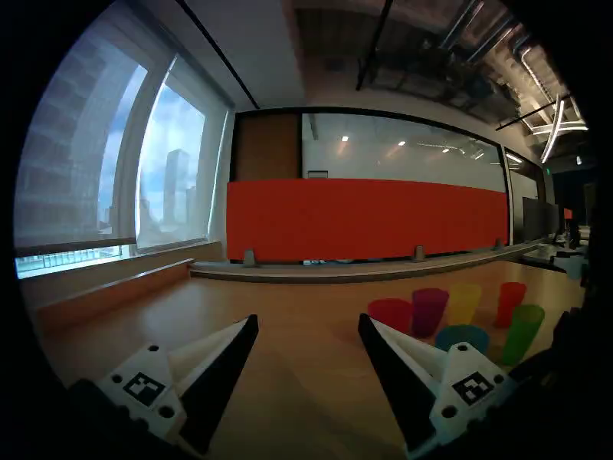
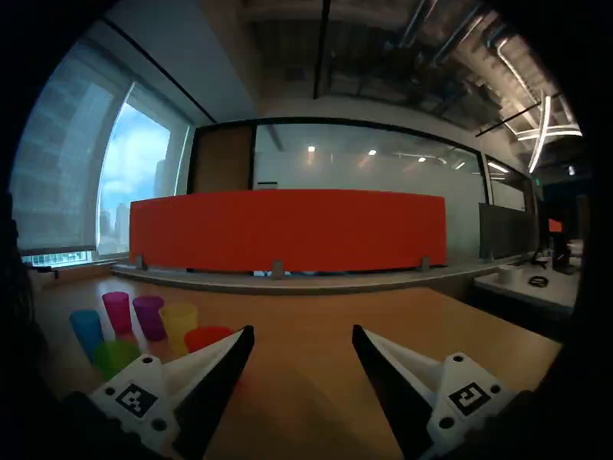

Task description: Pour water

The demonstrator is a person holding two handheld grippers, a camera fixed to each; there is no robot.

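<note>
Your left tongs (image 1: 307, 322) stand wide apart, holding nothing, over the wooden tabletop (image 1: 299, 383). The coloured cups (image 1: 429, 307) sit upright just ahead, off to their right. Your right tongs (image 2: 303, 331) are wide and empty too. From them the cups lie ahead to the left, with the red cup (image 2: 205, 336) nearest the left finger.

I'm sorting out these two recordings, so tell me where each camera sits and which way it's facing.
Left gripper view: rides on the left gripper, low over the wooden table, facing the orange divider; its own open jaws frame the bottom, coloured cups at lower right.
Right gripper view: rides on the right gripper, facing the same divider; own open jaws at bottom, cups at lower left.
Shared: table, divider, cups, window at left.
</note>
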